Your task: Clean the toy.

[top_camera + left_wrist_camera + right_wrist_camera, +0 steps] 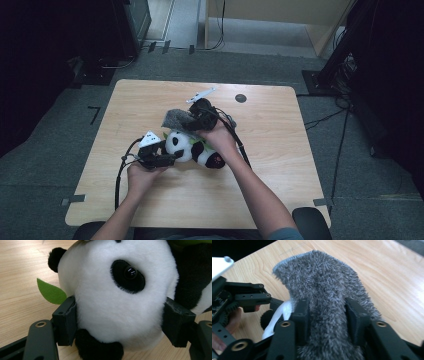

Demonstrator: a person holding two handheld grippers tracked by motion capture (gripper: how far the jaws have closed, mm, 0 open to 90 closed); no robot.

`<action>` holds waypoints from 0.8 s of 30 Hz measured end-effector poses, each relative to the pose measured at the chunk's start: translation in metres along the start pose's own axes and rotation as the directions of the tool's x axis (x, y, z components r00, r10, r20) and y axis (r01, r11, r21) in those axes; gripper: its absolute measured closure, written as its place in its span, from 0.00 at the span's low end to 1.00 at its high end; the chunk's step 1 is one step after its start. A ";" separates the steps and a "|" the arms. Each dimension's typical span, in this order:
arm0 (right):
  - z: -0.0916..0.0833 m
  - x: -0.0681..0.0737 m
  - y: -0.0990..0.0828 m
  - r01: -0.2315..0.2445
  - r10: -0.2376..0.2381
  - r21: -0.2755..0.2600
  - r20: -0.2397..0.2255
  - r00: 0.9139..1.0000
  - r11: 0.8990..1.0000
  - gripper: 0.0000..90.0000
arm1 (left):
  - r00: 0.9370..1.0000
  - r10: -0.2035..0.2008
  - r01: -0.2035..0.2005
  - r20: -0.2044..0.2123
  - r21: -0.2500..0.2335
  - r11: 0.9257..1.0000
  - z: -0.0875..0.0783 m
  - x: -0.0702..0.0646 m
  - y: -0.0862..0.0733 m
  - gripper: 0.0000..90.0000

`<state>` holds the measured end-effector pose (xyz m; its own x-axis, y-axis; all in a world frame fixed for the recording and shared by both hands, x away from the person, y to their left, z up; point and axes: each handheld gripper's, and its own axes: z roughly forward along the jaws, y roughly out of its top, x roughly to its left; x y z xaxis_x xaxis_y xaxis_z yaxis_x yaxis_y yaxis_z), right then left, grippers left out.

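A black-and-white panda plush [192, 147] lies on its side in the middle of the wooden table [280, 150]. My left gripper [169, 158] [120, 316] is shut on the panda's white head [112, 302], with one pad pressed into each side below the eye. A green felt leaf [51, 292] sticks out beside the head. A grey fuzzy cloth [175, 117] [324, 282] stretches out above the panda. My right gripper [193, 119] [327, 307] has the cloth lying loosely between its parted jaws. The left gripper [244, 298] also appears at the left of the right gripper view.
A small dark round hole [240, 98] sits near the table's far edge. Black equipment stands and cables [345, 70] are on the floor to the right, and dark furniture [125, 25] is at the back left. Bare tabletop lies on both sides of the panda.
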<state>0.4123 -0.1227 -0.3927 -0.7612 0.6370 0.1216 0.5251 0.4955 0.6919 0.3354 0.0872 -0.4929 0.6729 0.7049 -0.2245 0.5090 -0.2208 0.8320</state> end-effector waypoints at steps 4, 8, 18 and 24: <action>0.008 -0.006 -0.001 -0.039 0.040 0.003 -0.046 0.998 0.999 0.77 | 1.000 -0.008 0.008 -0.002 -0.004 1.000 0.000 0.000 -0.001 0.28; 0.009 -0.006 0.002 -0.069 0.070 0.017 -0.066 0.995 0.997 0.86 | 1.000 -0.004 0.004 -0.011 -0.003 1.000 0.000 -0.001 -0.001 0.29; 0.018 0.003 0.004 -0.020 0.021 0.020 -0.020 1.000 1.000 0.64 | 1.000 -0.019 0.020 -0.022 0.003 1.000 0.001 -0.001 0.000 0.33; 0.015 0.000 0.002 -0.013 0.015 0.035 -0.051 0.999 0.999 0.82 | 1.000 -0.016 0.016 -0.020 0.003 1.000 0.001 -0.001 0.000 0.33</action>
<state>0.4193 -0.1132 -0.4022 -0.7716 0.6134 0.1681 0.5481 0.5072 0.6651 0.3350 0.0860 -0.4935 0.6540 0.7215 -0.2277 0.5211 -0.2114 0.8269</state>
